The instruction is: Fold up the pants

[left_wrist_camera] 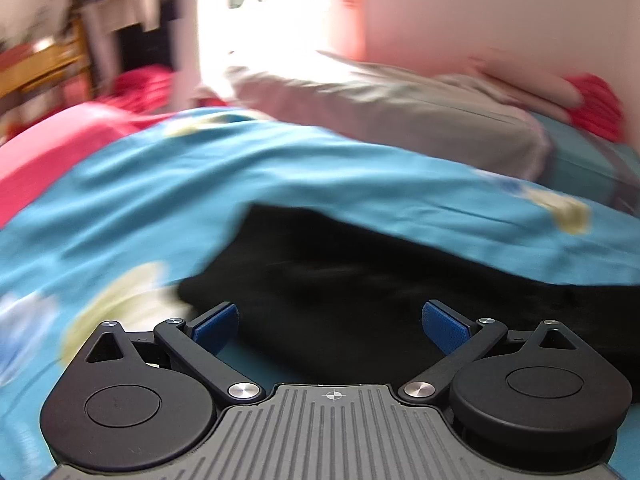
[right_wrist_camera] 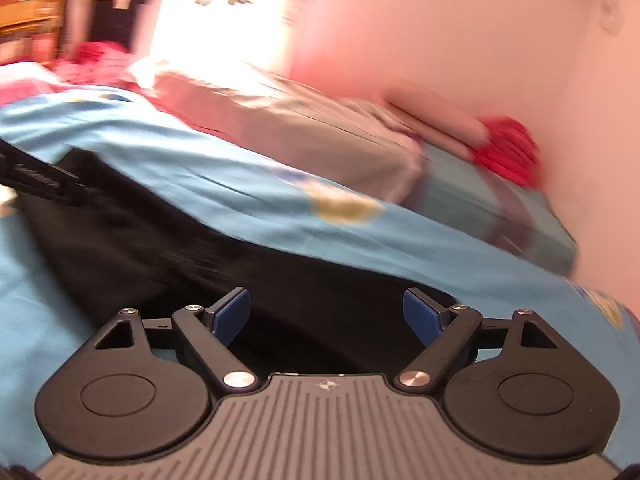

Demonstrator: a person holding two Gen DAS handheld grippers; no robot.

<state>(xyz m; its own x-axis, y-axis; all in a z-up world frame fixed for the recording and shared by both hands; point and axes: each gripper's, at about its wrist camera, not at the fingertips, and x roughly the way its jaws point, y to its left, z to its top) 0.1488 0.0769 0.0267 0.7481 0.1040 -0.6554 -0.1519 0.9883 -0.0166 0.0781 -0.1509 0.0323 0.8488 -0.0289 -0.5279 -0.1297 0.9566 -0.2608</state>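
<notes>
1. On the bed, over a blue patterned sheet (left_wrist_camera: 168,184), the black pants (left_wrist_camera: 340,288) lie spread out, and both wrist views look low across them; both pictures are smeared with blur.

2. Left tool (left_wrist_camera: 330,326): its two blue pads stand wide apart with dark cloth showing in the gap and nothing pinched between them. It sits just over the near edge of the pants, close to what looks like a corner of the garment on its left side.

3. Right tool (right_wrist_camera: 327,316): spread just as wide and holding nothing, likewise poised at the near edge of the pants. A black strap-like piece (right_wrist_camera: 44,182) shows at the far left of this view; what it is I cannot tell.

4. Beyond the pants a grey pillow (left_wrist_camera: 400,116) and something red (right_wrist_camera: 508,152) lie by the wall, well clear of the work.

5. Judged step: the approach to a grasp, before any fold is lifted. No folded layer can be made out, though the black cloth hides its own creases.

6. The next move calls for each tool to settle onto the near hem and close on one layer of pants only, not the sheet beneath, then carry that edge over evenly.
</notes>
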